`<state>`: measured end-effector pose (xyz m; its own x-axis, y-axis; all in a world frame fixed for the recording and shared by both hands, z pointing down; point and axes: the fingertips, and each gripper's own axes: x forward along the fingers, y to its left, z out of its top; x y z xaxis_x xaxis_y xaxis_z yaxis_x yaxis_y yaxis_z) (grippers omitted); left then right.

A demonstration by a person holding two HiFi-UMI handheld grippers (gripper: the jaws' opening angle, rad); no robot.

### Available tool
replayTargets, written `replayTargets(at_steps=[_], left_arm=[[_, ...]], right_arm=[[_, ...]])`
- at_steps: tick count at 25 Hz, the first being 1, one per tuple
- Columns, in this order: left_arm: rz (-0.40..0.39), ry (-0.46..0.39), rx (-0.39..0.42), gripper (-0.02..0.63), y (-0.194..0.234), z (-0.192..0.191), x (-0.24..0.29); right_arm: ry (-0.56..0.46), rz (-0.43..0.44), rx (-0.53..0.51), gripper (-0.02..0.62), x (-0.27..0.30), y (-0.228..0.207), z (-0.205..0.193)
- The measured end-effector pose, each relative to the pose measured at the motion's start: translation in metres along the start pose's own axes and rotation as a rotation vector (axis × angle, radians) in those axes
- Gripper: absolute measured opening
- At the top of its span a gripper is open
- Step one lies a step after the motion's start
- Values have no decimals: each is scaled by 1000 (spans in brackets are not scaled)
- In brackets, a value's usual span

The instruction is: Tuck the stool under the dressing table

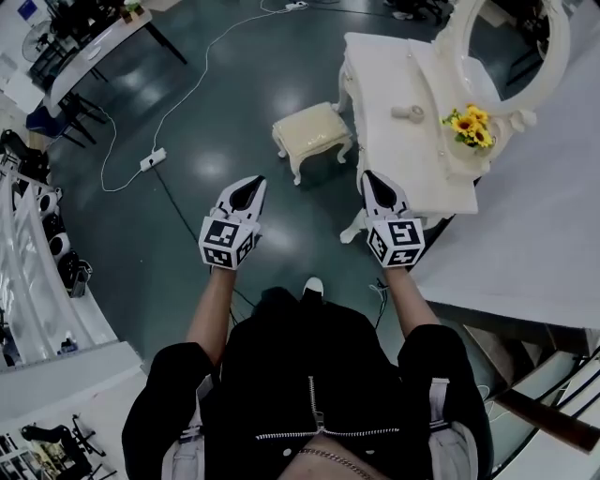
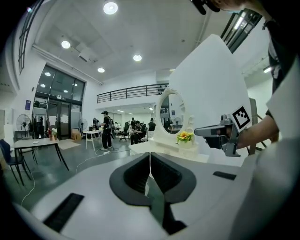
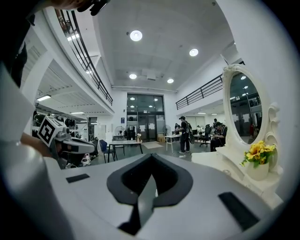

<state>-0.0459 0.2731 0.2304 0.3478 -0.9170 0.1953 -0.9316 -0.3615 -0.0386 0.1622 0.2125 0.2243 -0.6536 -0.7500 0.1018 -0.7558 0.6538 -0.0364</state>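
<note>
- Tables (image 1: 94,52), upper left of the head view: pale tops, dark legs, dark chairs alongside.
- White rack (image 1: 37,272), left edge: curved rails carrying dark rounded items.
- Power strip (image 1: 153,159), left of centre: white, lying on the floor. A white cable (image 1: 202,56) loops from it to the top edge, and a dark cable (image 1: 178,211) trails towards the person.
- Left gripper (image 1: 249,186), centre-left: jaws pressed together with nothing between them, as its own view confirms (image 2: 150,157).
- Stool (image 1: 312,136), upper centre: cream, cushioned, with carved legs. It stands in the open on the floor, just beside the dressing table's left end and not under it. Only bare floor lies between it and the two grippers.
- Right gripper (image 1: 373,180), centre-right: jaws closed on nothing (image 3: 151,161), tips over the table's near corner.
- Dressing table (image 1: 412,159), upper right: cream with a carved leg. It carries an oval mirror (image 1: 511,47), yellow flowers (image 1: 469,125) and a small pale item (image 1: 408,112), perhaps a knob or jar.
- White panel (image 1: 544,216), right: directly behind the table.
- Floor (image 1: 234,103): dark grey-green and glossy, reflecting lamps.
- Room: a tall hall with round ceiling lights (image 2: 110,7), a balcony railing (image 2: 131,91), a glazed front and people (image 2: 107,129) at distant tables.
- Print: black-and-white square markers (image 1: 228,242) on each gripper's cube.
</note>
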Motion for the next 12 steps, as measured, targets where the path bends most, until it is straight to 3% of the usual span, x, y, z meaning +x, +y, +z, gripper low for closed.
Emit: replayTargets(at_steps=[12], left_arm=[[-7, 17, -38, 21, 69, -8, 76]], right_arm=[[25, 10, -15, 6, 99, -24, 1]])
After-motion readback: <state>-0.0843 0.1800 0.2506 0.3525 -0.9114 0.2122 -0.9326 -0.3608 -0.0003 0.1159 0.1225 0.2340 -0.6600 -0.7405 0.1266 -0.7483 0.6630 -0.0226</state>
